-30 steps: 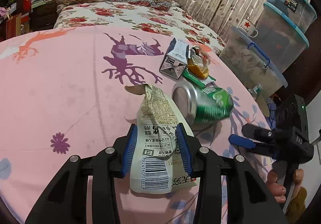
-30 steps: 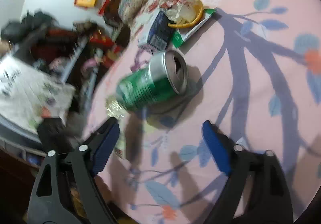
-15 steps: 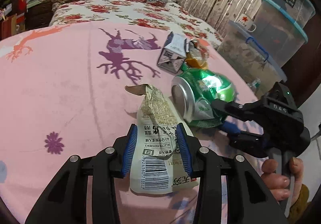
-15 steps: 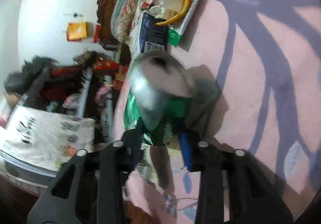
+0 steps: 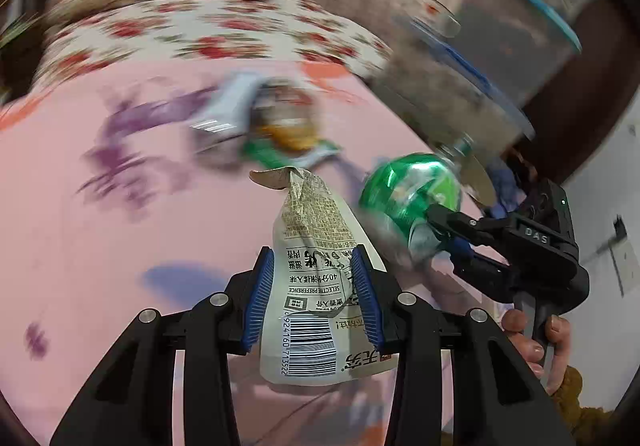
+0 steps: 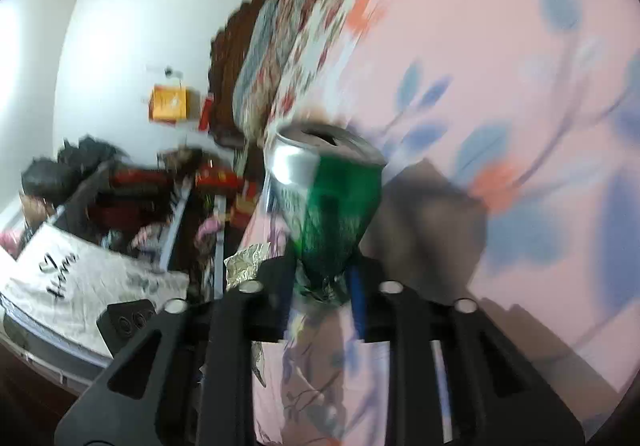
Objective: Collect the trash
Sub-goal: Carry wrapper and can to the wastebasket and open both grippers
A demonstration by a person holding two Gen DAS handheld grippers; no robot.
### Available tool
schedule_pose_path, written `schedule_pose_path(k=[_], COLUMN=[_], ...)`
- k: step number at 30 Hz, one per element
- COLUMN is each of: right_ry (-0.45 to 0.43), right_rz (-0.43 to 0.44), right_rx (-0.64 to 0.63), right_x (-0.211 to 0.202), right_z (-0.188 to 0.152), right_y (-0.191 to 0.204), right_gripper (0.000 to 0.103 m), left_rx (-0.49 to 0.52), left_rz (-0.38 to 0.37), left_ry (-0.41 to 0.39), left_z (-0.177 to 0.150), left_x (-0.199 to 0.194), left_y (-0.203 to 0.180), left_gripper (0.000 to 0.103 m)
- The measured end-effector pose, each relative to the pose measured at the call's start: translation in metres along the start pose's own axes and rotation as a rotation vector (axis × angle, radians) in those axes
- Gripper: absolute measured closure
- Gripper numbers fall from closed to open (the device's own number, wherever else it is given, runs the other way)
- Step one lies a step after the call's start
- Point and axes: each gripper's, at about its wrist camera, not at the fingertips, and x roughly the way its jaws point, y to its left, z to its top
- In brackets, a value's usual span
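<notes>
My left gripper (image 5: 314,296) is shut on a crumpled white food pouch (image 5: 316,278) with a barcode, held above the pink bedspread (image 5: 100,238). My right gripper (image 6: 322,294) is shut on a green drink can (image 6: 328,202), lifted off the bed with its open top pointing away from the camera. In the left wrist view the can (image 5: 408,198) and the right gripper (image 5: 452,234) hang to the right of the pouch. The pouch's torn foil top (image 6: 246,260) shows at the left of the right gripper. More trash (image 5: 272,126), a small carton and wrappers, lies blurred further back on the bed.
Stacked clear storage bins with blue lids (image 5: 520,30) stand at the right of the bed. A floral quilt (image 5: 200,26) and dark headboard lie at the far end. Cluttered furniture and a white printed sheet (image 6: 80,278) are beside the bed in the right wrist view.
My right gripper closed on the green can and lifted it off the bed, to the right. My left gripper, still holding the pouch, has risen and turned; both views are motion-blurred.
</notes>
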Motion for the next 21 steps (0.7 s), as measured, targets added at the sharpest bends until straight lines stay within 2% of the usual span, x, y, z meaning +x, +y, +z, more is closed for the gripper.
schedule_pose_path(k=[4, 7, 10, 15, 18, 19, 20, 21], right_ry=[-0.114, -0.146, -0.212, -0.320, -0.338, -0.331, -0.308, -0.319], right_rz=[-0.056, -0.063, -0.074, -0.159, -0.224, -0.254, -0.291, -0.354], right_rx=[-0.011, 0.008, -0.017, -0.043, -0.054, -0.058, -0.069, -0.054], right_x=[-0.052, -0.077, -0.106, -0.147, -0.154, -0.153, -0.150, -0.151], right_z=[0.038, 0.064, 0.090, 0.145, 0.173, 0.182, 0.191, 0.194], right_y=[-0.027, -0.043, -0.051, -0.076, -0.083, -0.088, -0.092, -0.098], right_gripper=[0.085, 0.085, 0.086, 0.085, 0.082, 0.075, 0.041, 0.031], left_rx=[0.122, 0.193, 0.219, 0.281, 0.324, 0.337, 0.346, 0.349], left_rz=[-0.096, -0.132, -0.176, -0.208, -0.224, -0.222, -0.211, -0.175], left_ry=[0.055, 0.075, 0.108, 0.151, 0.155, 0.147, 0.146, 0.144], left_z=[0.043, 0.071, 0.094, 0.125, 0.143, 0.149, 0.153, 0.156], left_x=[0.049, 0.087, 0.123, 0.179, 0.212, 0.225, 0.234, 0.247], left_y=[-0.069, -0.114, -0.151, -0.207, -0.241, -0.251, -0.258, -0.264], left_gripper=[0.065, 0.065, 0.065, 0.065, 0.064, 0.060, 0.047, 0.029])
